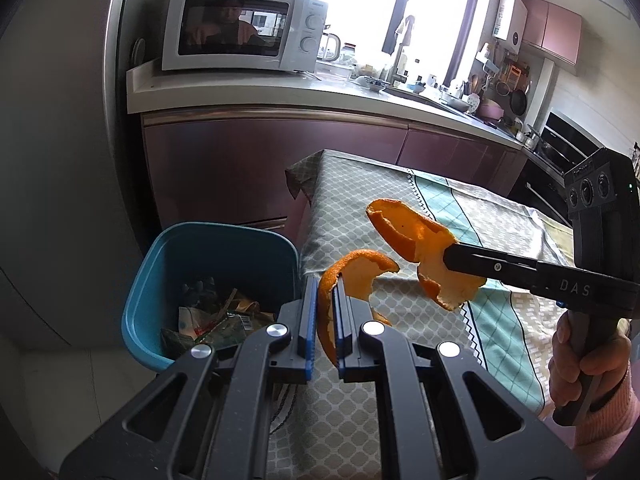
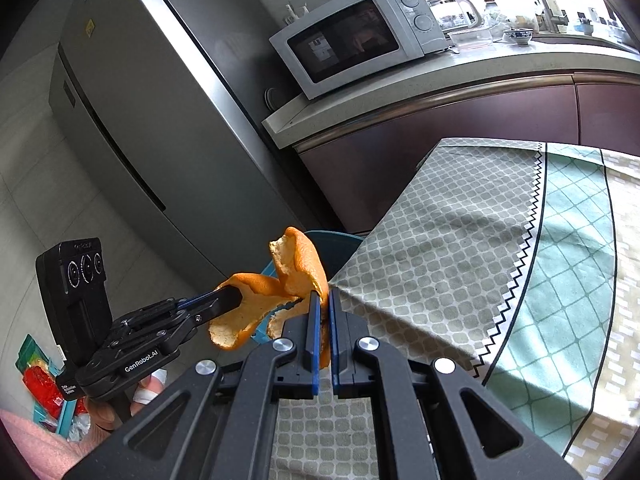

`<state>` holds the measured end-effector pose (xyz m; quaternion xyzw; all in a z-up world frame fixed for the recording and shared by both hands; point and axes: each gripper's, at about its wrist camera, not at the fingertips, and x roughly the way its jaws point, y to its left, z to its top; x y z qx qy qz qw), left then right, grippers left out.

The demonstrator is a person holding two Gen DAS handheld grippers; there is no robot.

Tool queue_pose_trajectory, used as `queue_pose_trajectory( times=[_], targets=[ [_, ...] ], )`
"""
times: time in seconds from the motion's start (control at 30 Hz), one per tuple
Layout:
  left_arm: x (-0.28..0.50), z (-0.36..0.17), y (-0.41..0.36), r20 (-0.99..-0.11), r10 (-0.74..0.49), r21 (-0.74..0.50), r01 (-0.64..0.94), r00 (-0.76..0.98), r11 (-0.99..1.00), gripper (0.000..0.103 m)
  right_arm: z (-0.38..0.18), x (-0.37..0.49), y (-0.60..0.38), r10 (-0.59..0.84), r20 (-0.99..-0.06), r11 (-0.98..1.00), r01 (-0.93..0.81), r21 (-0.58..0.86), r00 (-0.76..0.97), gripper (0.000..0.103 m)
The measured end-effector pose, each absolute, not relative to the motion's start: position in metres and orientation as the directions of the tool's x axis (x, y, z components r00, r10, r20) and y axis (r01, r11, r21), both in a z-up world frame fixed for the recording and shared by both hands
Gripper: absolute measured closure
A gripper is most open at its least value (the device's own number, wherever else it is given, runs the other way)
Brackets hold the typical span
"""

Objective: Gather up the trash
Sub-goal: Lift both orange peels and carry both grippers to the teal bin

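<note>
Now both tongs clenched on peel: left gripper (image 1: 326, 304) pinching one orange peel (image 1: 356, 270), right gripper (image 2: 323, 312) another orange peel (image 2: 300, 264), near blue bin (image 1: 168, 264). Next, probably carry over bin, release.

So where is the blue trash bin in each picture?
Left wrist view: the blue plastic trash bin sits lower left, on the floor beside the table, with trash inside.
Right wrist view: only a sliver of its rim shows at centre, behind the orange peel.
Shared landmark: the white microwave oven on the counter.
</note>
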<state>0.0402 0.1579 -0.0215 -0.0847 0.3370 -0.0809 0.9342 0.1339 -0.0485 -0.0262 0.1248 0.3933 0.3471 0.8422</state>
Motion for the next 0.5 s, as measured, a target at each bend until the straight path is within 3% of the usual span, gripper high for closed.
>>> queue_pose_trajectory(
  times=[0.5],
  targets=[
    [0.045,-0.022,0.18,-0.623,-0.156,-0.201,0.035,0.767,0.979,0.095,-0.02,0.149,-0.027,0.696,-0.581,0.71,-0.522,0.472,0.422,0.1]
  ],
)
